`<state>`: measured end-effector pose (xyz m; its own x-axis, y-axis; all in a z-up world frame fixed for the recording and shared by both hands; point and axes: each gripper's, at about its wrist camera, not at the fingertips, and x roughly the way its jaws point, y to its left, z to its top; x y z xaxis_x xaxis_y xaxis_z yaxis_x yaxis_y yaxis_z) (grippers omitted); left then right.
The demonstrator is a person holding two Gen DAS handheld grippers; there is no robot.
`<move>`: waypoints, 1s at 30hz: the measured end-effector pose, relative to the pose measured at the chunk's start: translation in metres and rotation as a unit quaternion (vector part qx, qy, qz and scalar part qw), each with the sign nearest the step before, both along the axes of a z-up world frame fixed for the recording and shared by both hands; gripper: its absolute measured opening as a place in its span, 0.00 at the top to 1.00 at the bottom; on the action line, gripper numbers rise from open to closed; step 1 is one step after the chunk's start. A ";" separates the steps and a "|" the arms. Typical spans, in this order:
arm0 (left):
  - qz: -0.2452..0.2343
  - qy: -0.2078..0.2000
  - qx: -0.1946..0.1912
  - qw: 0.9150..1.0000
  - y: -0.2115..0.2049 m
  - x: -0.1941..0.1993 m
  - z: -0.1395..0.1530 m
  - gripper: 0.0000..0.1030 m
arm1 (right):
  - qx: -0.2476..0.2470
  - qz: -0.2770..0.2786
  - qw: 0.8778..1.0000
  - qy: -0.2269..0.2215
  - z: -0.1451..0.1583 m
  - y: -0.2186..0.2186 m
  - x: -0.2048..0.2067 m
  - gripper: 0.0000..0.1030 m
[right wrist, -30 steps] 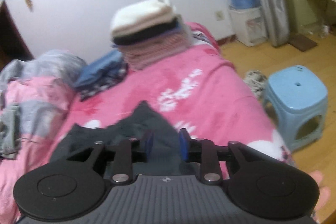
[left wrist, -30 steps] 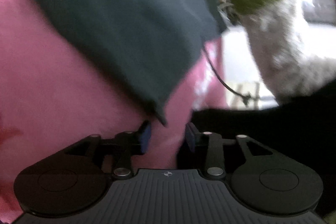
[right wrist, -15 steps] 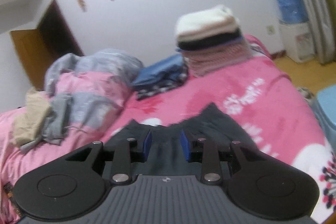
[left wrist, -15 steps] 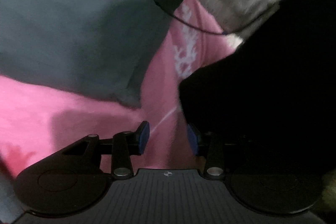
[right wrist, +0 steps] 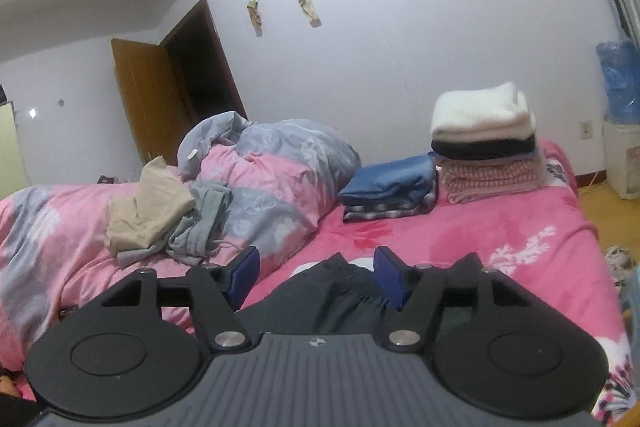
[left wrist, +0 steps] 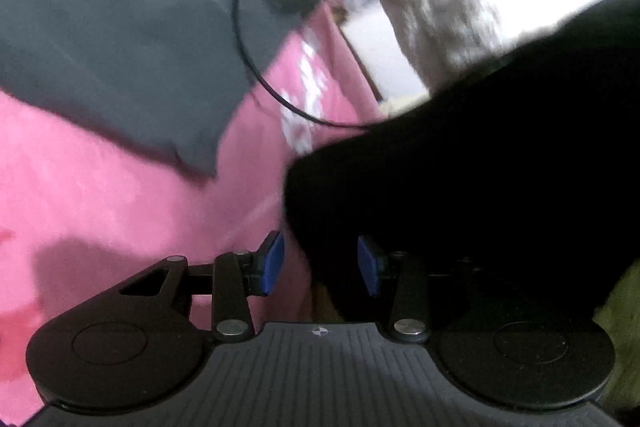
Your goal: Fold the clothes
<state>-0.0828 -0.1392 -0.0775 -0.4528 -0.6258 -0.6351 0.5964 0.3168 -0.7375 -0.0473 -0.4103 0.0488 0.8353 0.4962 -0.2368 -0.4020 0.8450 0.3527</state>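
Both tongs open, dark garment flat on the bed ahead of me.

My right tongs (right wrist: pixel 316 277) are spread wide and empty, low over the near edge of the dark grey garment (right wrist: pixel 340 291), which lies straight ahead between the pads, so this hand is nearer. My left tongs (left wrist: pixel 320 267) are parted too, gripping nothing, tilted down at the pink bed (left wrist: pixel 100 207); there the garment (left wrist: pixel 120 27) lies up and left, corner toward me. Beyond it, a folded stack (right wrist: pixel 484 143) and unfolded clothes (right wrist: pixel 168 215). I judge a fold comes next.
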 end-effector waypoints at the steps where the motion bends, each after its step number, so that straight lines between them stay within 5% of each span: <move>1: -0.004 -0.015 0.001 1.000 0.009 -0.003 0.004 0.61 | 0.006 0.001 1.000 0.007 0.005 0.002 -0.006 0.34; 6: 0.078 -0.081 -0.010 0.994 0.084 0.003 0.034 0.61 | 0.070 0.060 0.993 0.075 0.019 0.030 -0.013 0.34; 10: 0.188 -0.118 -0.003 0.975 0.156 0.000 0.044 0.60 | 0.026 0.150 0.980 0.130 0.007 0.097 -0.011 0.34; 14: 0.331 -0.123 0.035 0.935 0.222 -0.009 0.040 0.57 | -0.100 0.283 0.937 0.177 -0.024 0.204 -0.024 0.38; 18: 0.492 -0.082 0.082 0.863 0.266 -0.008 0.014 0.57 | -0.273 0.373 0.871 0.164 -0.066 0.289 -0.068 0.47; 21: 0.561 -0.089 0.098 0.817 0.288 -0.006 0.007 0.57 | -0.333 0.361 0.858 0.151 -0.088 0.309 -0.087 0.53; 23: 0.571 -0.120 0.120 0.803 0.288 -0.004 0.008 0.57 | -0.357 0.328 0.864 0.138 -0.094 0.313 -0.093 0.57; 30: 0.545 -0.236 0.214 0.775 0.265 0.017 0.003 0.57 | -0.404 0.289 0.865 0.070 -0.099 0.321 -0.097 0.71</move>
<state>-0.0661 0.1258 -0.0748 0.5432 -0.1587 -0.8244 -0.0269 0.9782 -0.2061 -0.1448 -0.0893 -0.0505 0.4387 0.4467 -0.7797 -0.8407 0.5104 -0.1806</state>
